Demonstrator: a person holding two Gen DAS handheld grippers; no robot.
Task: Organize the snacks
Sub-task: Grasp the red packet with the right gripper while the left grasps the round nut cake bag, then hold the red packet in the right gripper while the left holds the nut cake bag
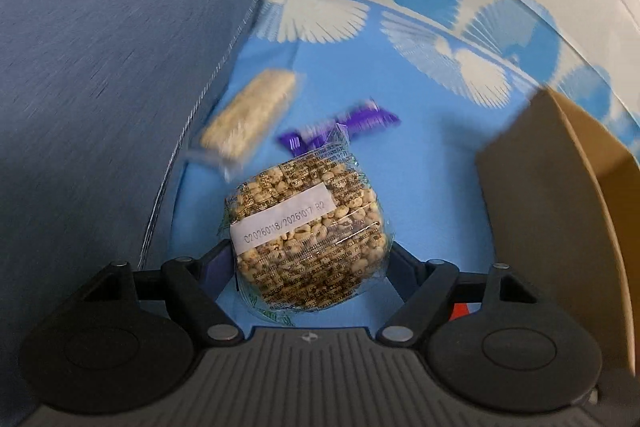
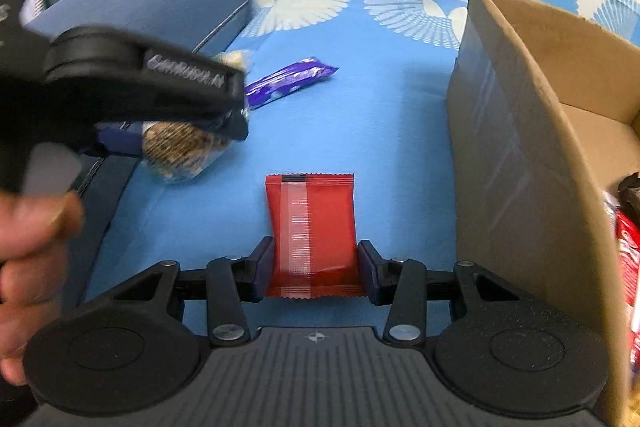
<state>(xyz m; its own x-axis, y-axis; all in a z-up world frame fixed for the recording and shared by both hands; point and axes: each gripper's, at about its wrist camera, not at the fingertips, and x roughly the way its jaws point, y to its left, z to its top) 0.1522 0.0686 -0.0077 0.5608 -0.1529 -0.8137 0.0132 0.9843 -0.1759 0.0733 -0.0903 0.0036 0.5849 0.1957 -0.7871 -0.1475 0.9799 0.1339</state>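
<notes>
The cardboard box (image 2: 516, 131) stands open on the right of the blue patterned sheet (image 2: 380, 131), and some wrapped snacks already lie in its near corner. It sits just to the right of the right gripper (image 2: 316, 267), well apart from the left one, so the right hand is the nearer to the drop. That gripper pinches a red packet (image 2: 312, 231) across its short sides, the packet's long axis running away from the camera along the fingers; the coming move is, I judge, a swing rightward over the box wall.

The left gripper (image 1: 312, 259) stands at the scene's left, jaws set wide on either side of a round puffed-grain cake (image 1: 308, 235) in clear wrap (whether the pads truly press it I cannot tell). Farther off on the sheet lie a purple packet (image 2: 288, 83) and a pale grain bar (image 1: 248, 115), both slanting toward the far right.
</notes>
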